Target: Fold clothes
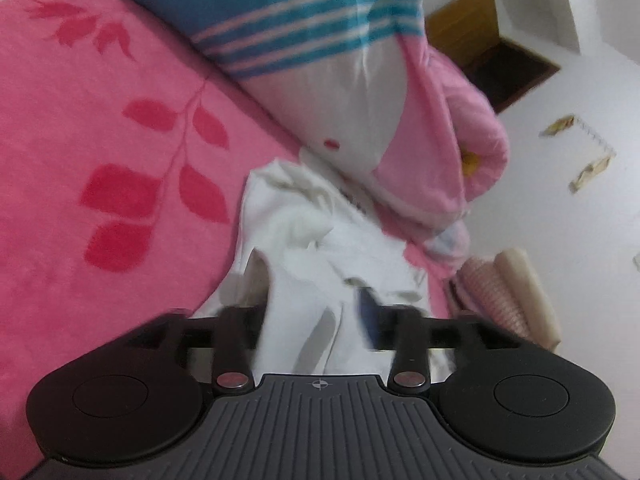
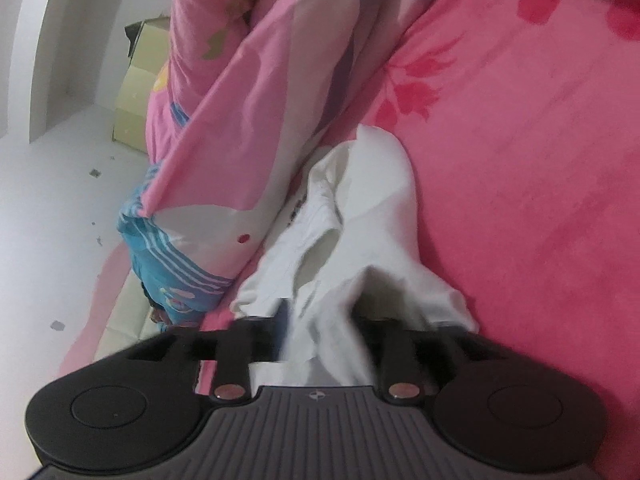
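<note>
1. Here, the pink blanket (image 1: 100, 120) spreads wide to the left of my left gripper (image 1: 316, 320) and to the right of my right gripper (image 2: 320, 328); it looks plush, so I judge a dragged hem could catch on it and skew a fold.
2. Ahead of both grippers lies the rolled quilt (image 2: 224, 128), touching the far end of the garment; if I pull toward me, cloth tucked against it may snag and drag it along.
3. The white garment (image 1: 304, 248) runs crumpled from each gripper forward along the blanket to the quilt. It lies bunched and unflattened, so any fold made now would, I think, trap creases.
4. My left gripper pinches a bunch of the garment; its fingers are blurred, and a thin grip could slip out.
5. My right gripper likewise pinches gathered cloth; uneven pull between the two would twist the garment.
6. Writing: a small dark mark on the garment near the quilt is too blurred to read; no brand is legible.
</note>
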